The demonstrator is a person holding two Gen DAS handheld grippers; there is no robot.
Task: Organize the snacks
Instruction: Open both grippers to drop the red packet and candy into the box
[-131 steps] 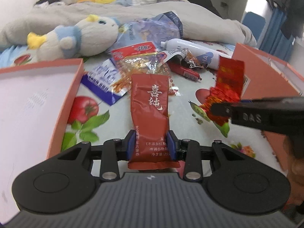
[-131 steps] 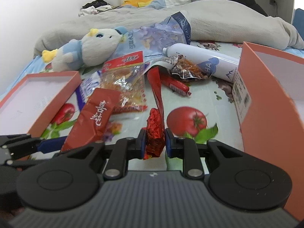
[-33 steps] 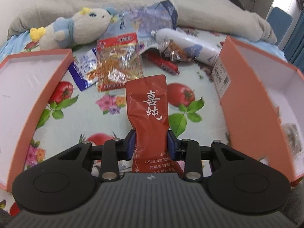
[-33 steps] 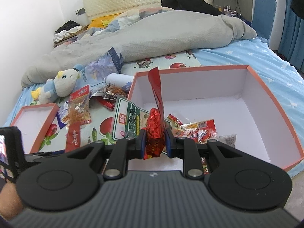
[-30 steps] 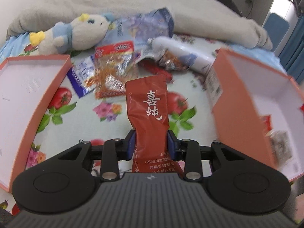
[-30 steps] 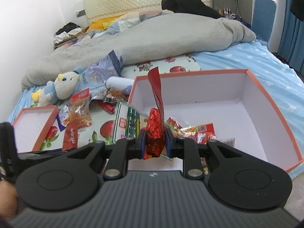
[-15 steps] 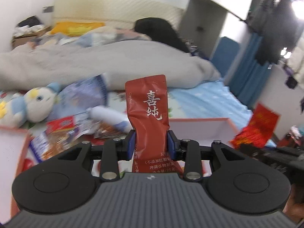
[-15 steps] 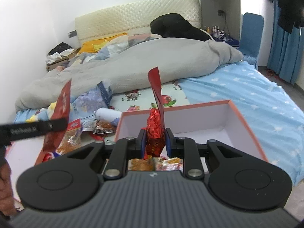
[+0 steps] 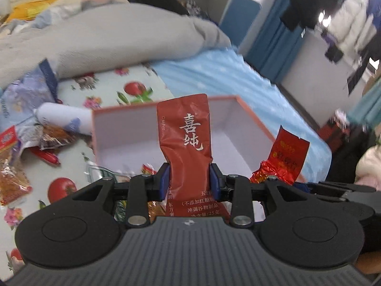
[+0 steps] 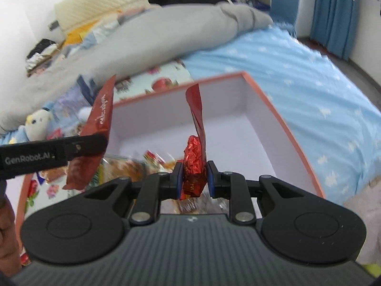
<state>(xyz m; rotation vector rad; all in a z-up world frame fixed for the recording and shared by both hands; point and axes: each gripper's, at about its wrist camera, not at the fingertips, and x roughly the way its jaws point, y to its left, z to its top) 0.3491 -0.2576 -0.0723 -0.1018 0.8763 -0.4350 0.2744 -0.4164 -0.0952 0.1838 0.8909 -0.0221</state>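
Red sachet: the dark red sachet [image 9: 184, 140] with white characters stands upright between the blue pads of the left hand-held gripper [image 9: 189, 178], pinched at its lower part, its top edge free above the pads.
Left hand-held gripper: jaws clamped on the sachet; in the right wrist view it [image 10: 78, 147] reaches in from the left edge with the sachet [image 10: 95, 128] hanging across it, tilted.
Foil packet: a crinkled bright red foil packet [image 10: 195, 157] sits between the pads of the right hand-held gripper [image 10: 194, 178], its flat upper strip rising above them.
Right hand-held gripper: jaws closed on the foil packet; in the left wrist view the packet [image 9: 283, 159] shows at the right, just beside the left tool.
Box: an orange box [image 10: 283, 124] with a white inside lies open on the bed, directly ahead of and below both held items.
Box contents: several snack packs [image 10: 133, 164] lie at its near end, blurred.
Bed: floral sheet [image 9: 71, 162] at the left, blue starred sheet [image 10: 321, 90] at the right, a grey duvet [image 9: 95, 35] behind.
Loose snacks: an orange-filled bag [image 9: 12, 181], a red sausage stick [image 9: 45, 156] and a white bottle [image 9: 64, 119] lie left of the box.
Plush toy: a pale toy [image 10: 35, 124] rests far left.
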